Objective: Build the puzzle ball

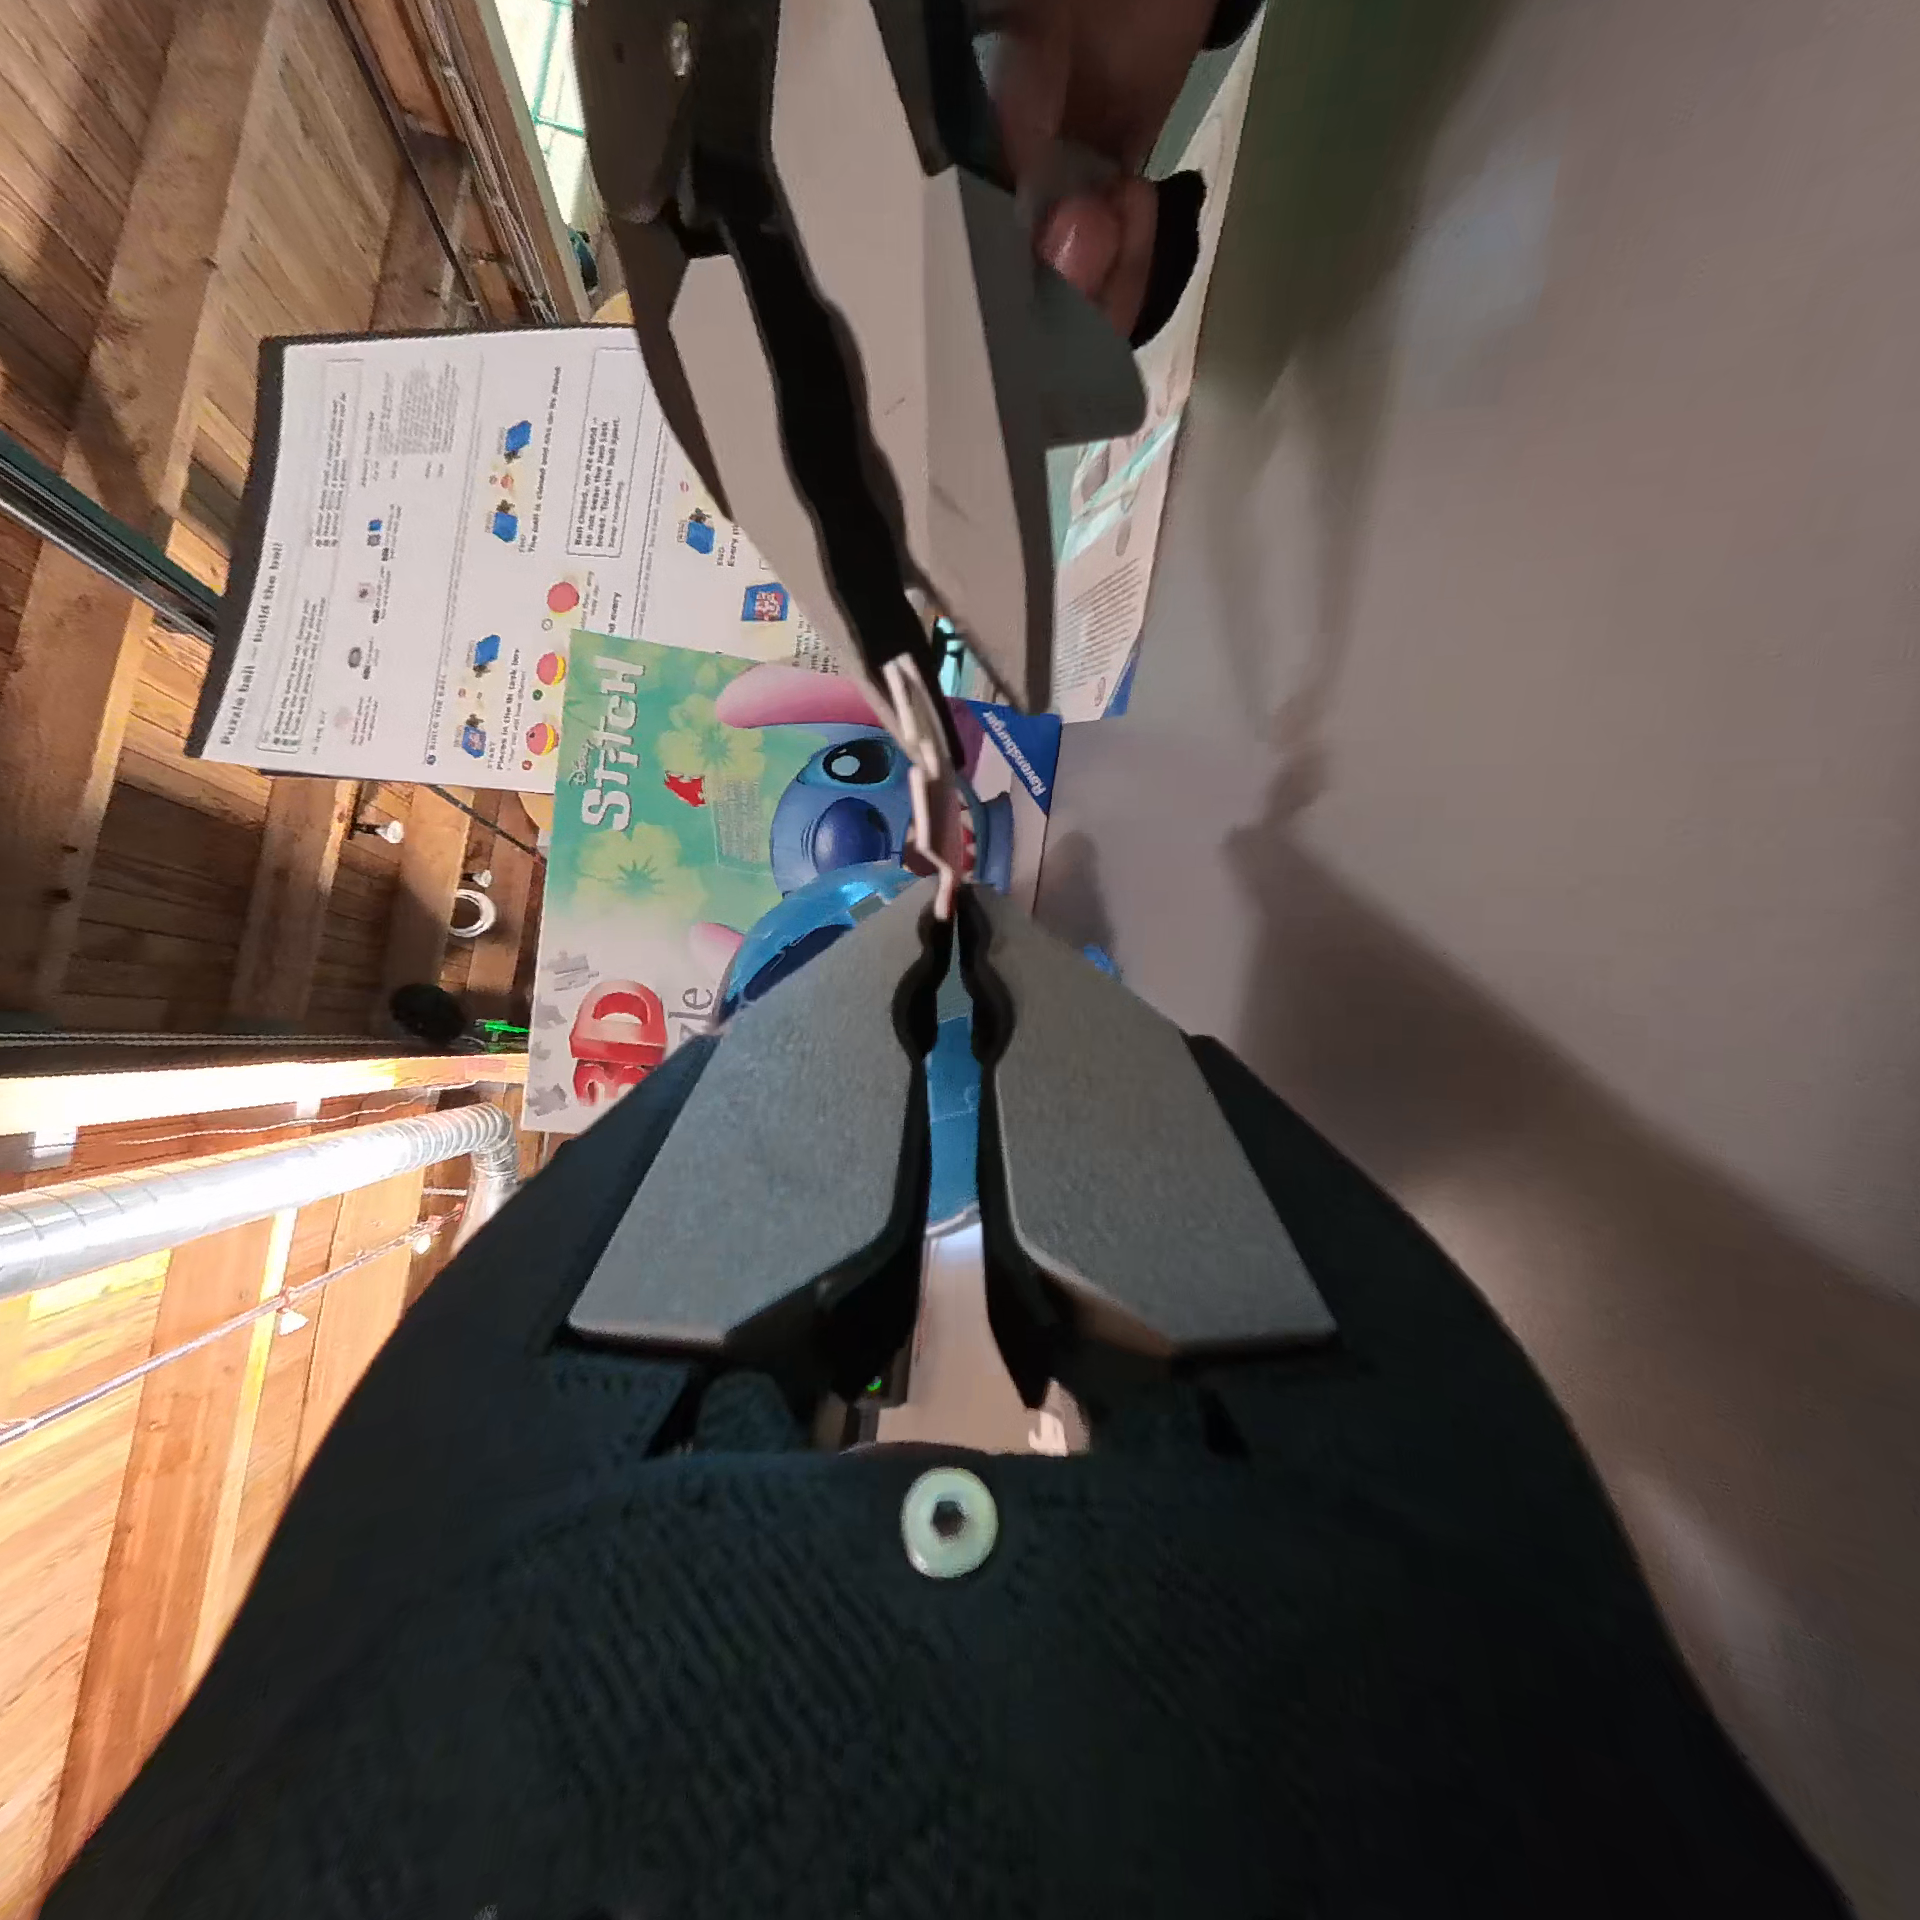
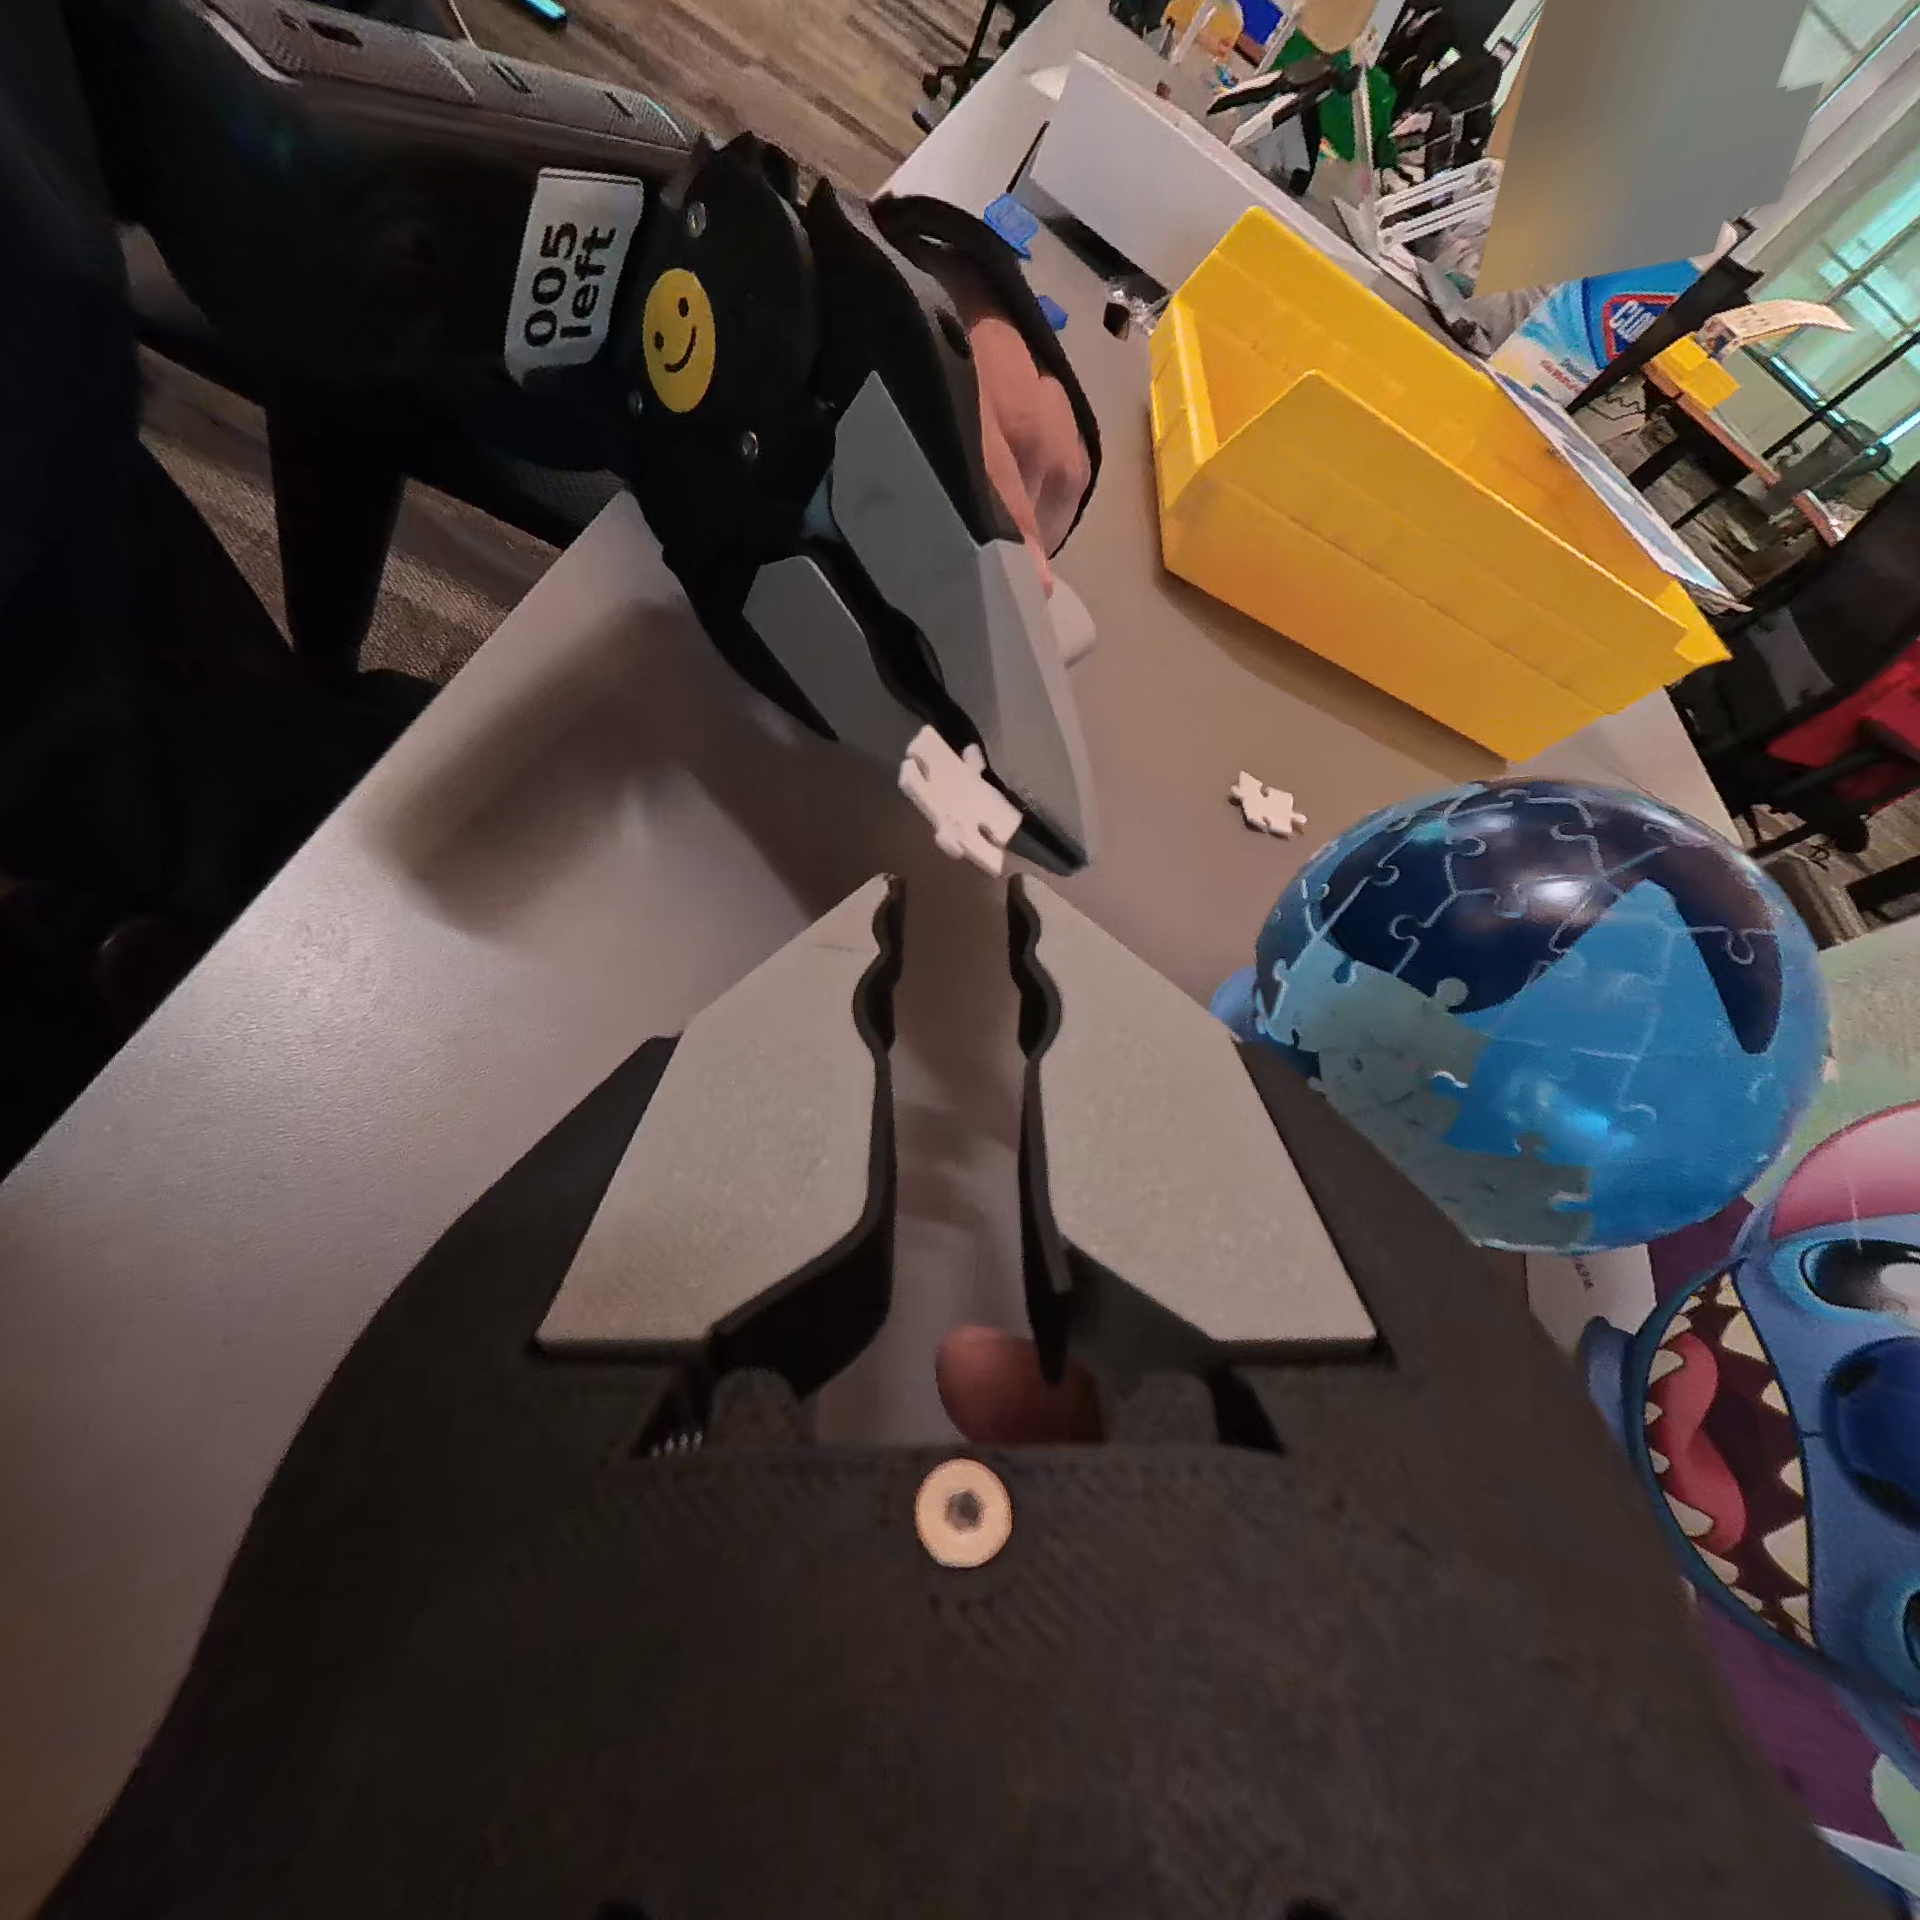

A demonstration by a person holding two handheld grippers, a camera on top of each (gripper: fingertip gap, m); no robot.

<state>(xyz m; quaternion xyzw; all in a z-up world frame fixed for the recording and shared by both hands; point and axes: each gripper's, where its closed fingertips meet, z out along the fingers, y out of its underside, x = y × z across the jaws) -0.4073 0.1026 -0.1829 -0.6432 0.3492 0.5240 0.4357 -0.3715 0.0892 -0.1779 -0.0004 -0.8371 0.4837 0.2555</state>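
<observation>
The right tool (image 2: 954, 883), nearest in its own view, has black textured bodywork, flat grey finger plates and wavy black inner edges; its tips stand narrowly apart with nothing between them, pointing across the grey matte bench (image 2: 312, 1039). Just beyond those tips the left tool (image 2: 1023, 831) angles down from the upper left, a person's finger showing behind its grey plates, and pinches a white puzzle piece (image 2: 958, 800) with knobbed edges at its tip. In the left wrist view that left tool (image 1: 951, 920) is closed on the same thin puzzle piece (image 1: 925, 779) seen edge-on, while the right tool (image 1: 914, 665) reaches in from above to meet it. The left tool carries a white label and a round yellow smiley sticker (image 2: 677, 340). The puzzle ball (image 2: 1538, 1013), glossy, light and dark blue with visible piece seams, sits toward the right edge of the bench beside a printed puzzle box (image 2: 1787, 1455) showing a blue cartoon creature. A loose white piece (image 2: 1265, 802) lies on the bench between the ball and a yellow plastic bin (image 2: 1403, 540). A printed instruction sheet (image 1: 436, 561) stands behind the box.
</observation>
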